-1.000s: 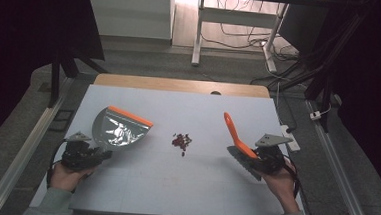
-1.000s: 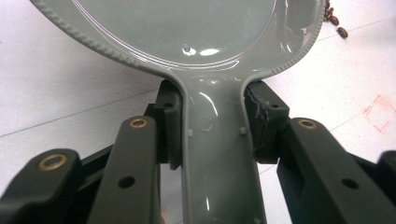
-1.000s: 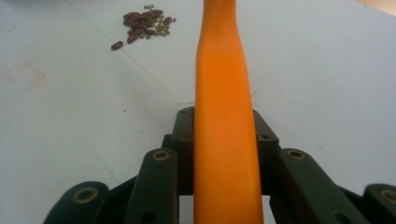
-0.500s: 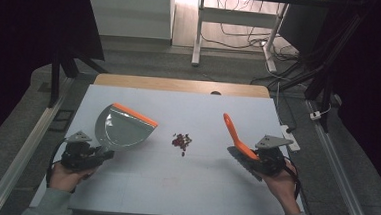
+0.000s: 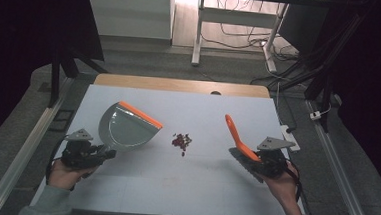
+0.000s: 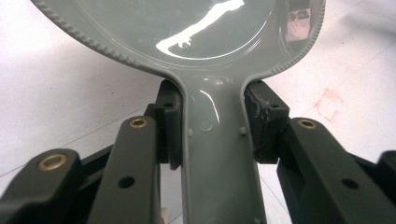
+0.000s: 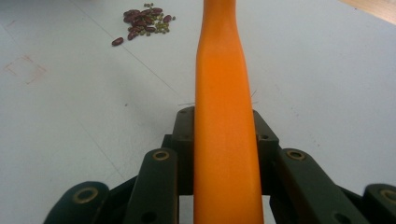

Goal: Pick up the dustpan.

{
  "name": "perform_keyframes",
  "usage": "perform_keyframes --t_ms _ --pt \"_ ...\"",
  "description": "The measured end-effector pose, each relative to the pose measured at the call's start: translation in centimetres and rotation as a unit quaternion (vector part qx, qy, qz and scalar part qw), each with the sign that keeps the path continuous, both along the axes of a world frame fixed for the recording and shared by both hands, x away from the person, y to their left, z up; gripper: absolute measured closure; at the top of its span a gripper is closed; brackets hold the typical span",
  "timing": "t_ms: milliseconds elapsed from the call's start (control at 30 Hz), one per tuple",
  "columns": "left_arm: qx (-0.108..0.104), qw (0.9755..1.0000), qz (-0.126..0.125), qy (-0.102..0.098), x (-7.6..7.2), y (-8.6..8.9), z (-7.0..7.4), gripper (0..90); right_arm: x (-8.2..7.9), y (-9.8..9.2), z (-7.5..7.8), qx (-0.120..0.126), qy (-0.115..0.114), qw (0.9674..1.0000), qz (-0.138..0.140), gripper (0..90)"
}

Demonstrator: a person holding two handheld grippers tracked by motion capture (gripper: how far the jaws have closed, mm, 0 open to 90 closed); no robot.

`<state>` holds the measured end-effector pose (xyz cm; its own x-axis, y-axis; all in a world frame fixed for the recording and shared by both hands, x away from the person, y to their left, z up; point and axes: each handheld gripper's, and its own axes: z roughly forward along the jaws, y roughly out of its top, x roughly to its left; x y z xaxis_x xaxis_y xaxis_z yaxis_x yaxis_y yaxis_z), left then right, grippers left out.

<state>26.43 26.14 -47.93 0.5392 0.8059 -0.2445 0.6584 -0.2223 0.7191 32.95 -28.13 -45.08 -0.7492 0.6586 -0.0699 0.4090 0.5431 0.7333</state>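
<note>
At the lower left of the high view, the left gripper (image 5: 106,153) sits in a person's left hand (image 5: 64,172), its jaws clamped on the handle of a grey dustpan (image 5: 127,128). The pan lies left of centre on the white table (image 5: 138,194), its orange lip at the upper right edge, facing the middle of the frame. In the left gripper view the pads (image 6: 170,123) press both sides of the grey handle, and the pan's glossy bowl spreads across the top of the frame. At the centre of the high view a small heap of beans (image 5: 181,141) lies on the table, apart from both tools. At the lower right, the right gripper (image 5: 245,158) in the person's right hand (image 5: 286,191) is closed on a brush (image 5: 237,135), whose orange handle slants up and to the left. In the right gripper view the orange handle runs up the middle of the frame between the jaws, and the beans (image 7: 144,21), dark red with a few small green ones, lie in the upper left.
</note>
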Motion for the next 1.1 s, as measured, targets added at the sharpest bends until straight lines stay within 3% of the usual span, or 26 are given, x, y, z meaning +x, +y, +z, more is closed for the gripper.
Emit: perform_keyframes --t_ms 300,533,1100 --pt "0.004 0.9994 -0.032 -0.009 -0.4 -0.6 0.6 61.6 0.0 -0.2 0.0 0.001 -0.003 1.0000 0.000 70.8" --pt "0.010 0.9982 -0.059 0.001 -0.5 -1.1 0.7 61.7 0.0 -0.1 0.1 0.002 -0.003 1.0000 0.000 70.8" --pt "0.048 0.9901 -0.129 0.029 -0.6 -2.9 0.1 61.7 0.1 0.0 0.0 -0.001 -0.002 1.0000 0.003 70.8"
